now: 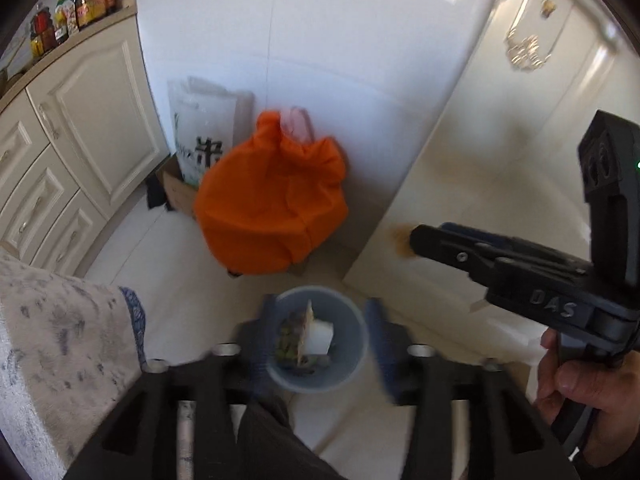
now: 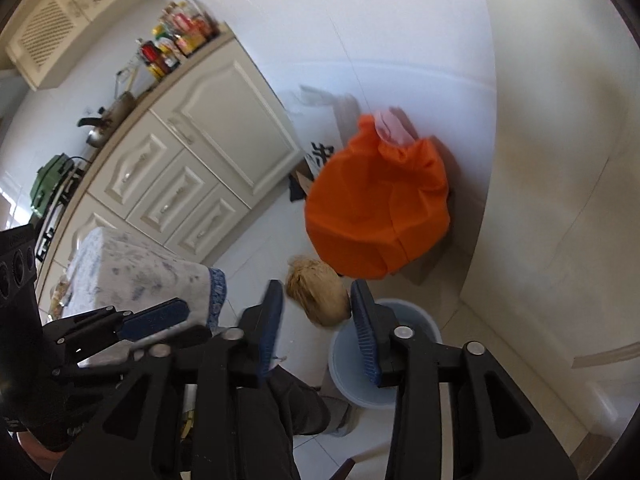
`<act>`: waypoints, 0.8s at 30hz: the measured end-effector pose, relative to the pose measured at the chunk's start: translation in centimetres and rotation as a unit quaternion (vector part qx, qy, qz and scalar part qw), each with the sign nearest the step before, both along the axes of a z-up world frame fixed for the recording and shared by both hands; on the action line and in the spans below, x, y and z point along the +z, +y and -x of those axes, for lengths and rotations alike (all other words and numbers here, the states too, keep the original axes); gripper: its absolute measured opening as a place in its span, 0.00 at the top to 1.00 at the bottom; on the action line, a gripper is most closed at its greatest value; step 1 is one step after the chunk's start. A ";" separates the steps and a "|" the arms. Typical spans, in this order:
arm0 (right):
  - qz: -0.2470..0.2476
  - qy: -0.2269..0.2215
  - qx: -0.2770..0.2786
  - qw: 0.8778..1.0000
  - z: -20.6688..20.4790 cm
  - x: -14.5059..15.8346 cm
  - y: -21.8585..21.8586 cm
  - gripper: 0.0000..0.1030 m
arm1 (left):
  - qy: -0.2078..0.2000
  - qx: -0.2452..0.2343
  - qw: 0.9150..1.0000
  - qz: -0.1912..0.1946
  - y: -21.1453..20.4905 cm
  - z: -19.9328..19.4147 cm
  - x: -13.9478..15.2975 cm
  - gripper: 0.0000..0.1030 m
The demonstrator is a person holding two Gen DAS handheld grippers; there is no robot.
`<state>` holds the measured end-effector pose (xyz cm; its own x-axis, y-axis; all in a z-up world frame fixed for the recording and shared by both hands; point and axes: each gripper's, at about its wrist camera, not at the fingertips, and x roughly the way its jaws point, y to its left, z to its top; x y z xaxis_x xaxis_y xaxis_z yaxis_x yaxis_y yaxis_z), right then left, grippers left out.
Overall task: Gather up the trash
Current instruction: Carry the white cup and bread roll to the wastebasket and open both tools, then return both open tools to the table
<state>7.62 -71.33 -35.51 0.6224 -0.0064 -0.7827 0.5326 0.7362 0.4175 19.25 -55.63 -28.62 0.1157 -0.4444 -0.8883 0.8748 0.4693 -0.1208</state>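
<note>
A small grey-blue bin [image 1: 318, 338] is seen on the pale tiled floor [image 1: 192, 280], directly below the left gripper [image 1: 320, 332]. Its jaws are parted, blurred, and nothing is held between them; the bin is framed in the gap. Inside the bin, trash [image 1: 304, 340] is visible: a white block, a flat brown piece and some dark greenish scraps.

The right gripper [image 2: 316, 328] is also pointed down, jaws parted and empty. In the right wrist view a tan fibrous clump [image 2: 318, 294] is seen between and just past the fingertips, not touched by the pads; whether it rests on the floor or is in the air cannot be told. The bin [image 2: 412, 360] lies partly behind the right-hand finger.

An orange bag [image 1: 272, 196] sits on the floor behind the bin, against the white wall, with a pink bag [image 1: 298, 120] showing at its top. A white printed sack [image 1: 202, 136] in a cardboard box stands beside it. Cream cabinets [image 1: 72, 148] are at left, with bottles [image 1: 76, 4] on the counter [image 2: 132, 120]. A patterned cloth [image 1: 60, 344] is seen at lower left. A hand [image 1: 592, 384] is seen gripping the right gripper's handle.
</note>
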 end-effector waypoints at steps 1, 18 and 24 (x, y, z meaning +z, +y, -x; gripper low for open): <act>-0.005 0.002 -0.006 1.000 0.2 -0.4 -0.2 0.35 | -0.005 0.005 1.000 -0.004 -0.1 -0.1 -0.1 0.43; 0.018 0.004 -0.024 1.000 -0.2 1.9 1.3 0.00 | -0.098 0.077 0.991 0.053 5.7 1.0 4.8 0.02; 0.033 -0.024 -0.004 0.999 -1.4 5.1 3.7 0.00 | -0.113 0.106 0.983 0.096 12.6 1.7 8.9 0.01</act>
